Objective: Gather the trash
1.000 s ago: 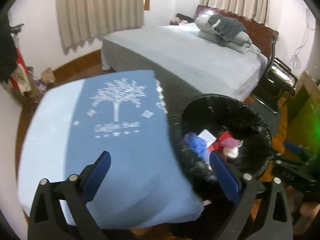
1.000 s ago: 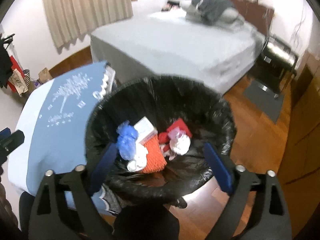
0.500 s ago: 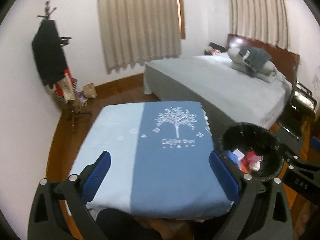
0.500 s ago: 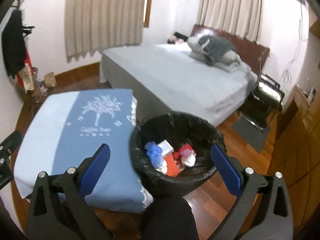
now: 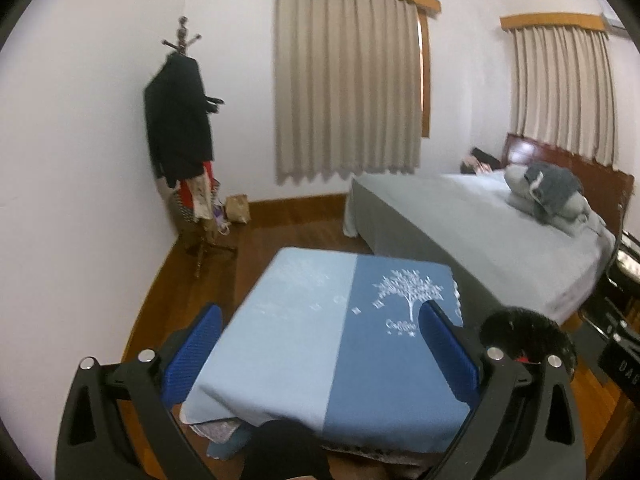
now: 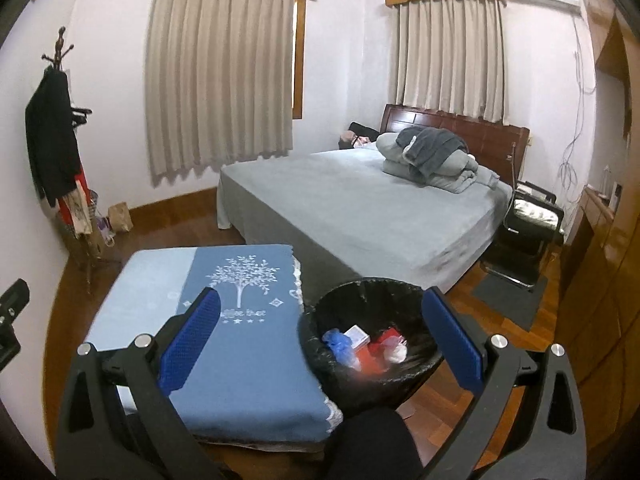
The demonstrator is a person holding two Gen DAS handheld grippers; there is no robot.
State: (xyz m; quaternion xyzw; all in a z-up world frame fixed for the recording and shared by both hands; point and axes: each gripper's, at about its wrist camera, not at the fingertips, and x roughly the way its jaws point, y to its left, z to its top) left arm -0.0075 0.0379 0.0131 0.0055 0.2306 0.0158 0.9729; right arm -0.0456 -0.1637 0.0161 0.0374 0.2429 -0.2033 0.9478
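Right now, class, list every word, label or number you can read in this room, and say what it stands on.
"DA": white letters on a black block at the right edge of the left wrist view, cut off.
Script under the white tree on the blue cloth: too blurred to read.
Box in the bin: print too small.

**Cloth, Plastic and Polished Wood**

The counter (image 6: 224, 360) wears a soft, matt woven cloth in two blues. The bin (image 6: 372, 384) is lined with crinkled, glossy black plastic film. The floor (image 6: 516, 320) is shiny varnished wood, as is the headboard (image 6: 452, 128). The bed (image 6: 340, 208) carries smooth matt grey fabric. The curtains (image 6: 220, 76) hang as dull beige cloth.
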